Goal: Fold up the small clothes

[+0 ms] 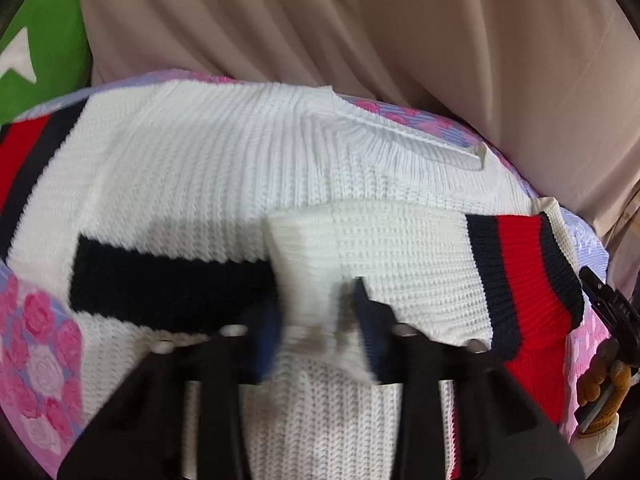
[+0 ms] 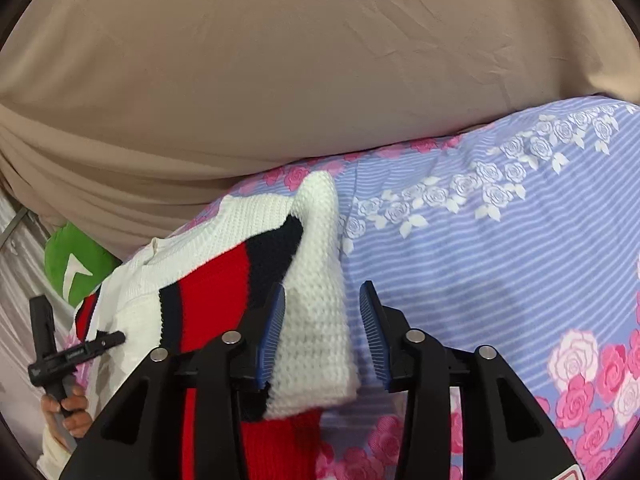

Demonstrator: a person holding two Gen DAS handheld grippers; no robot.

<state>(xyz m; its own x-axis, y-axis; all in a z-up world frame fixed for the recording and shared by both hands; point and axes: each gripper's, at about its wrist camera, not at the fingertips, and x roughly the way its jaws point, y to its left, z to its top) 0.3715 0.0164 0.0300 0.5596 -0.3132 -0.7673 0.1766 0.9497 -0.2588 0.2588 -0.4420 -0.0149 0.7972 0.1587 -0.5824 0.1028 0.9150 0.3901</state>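
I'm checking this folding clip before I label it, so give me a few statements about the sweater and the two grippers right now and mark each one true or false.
1. The sweater is white knit with red and navy stripes. True.
2. It lies on a plain grey sheet. False: the bedsheet under it is blue-striped with pink and white roses.
3. The right gripper has its jaws apart, with the white sleeve edge between them. True.
4. The left gripper holds a red sock. False: a fold of white knit sits between its fingers; the blur hides whether it is pinched.
5. A green cushion with a white shape lies beyond the sweater. True.
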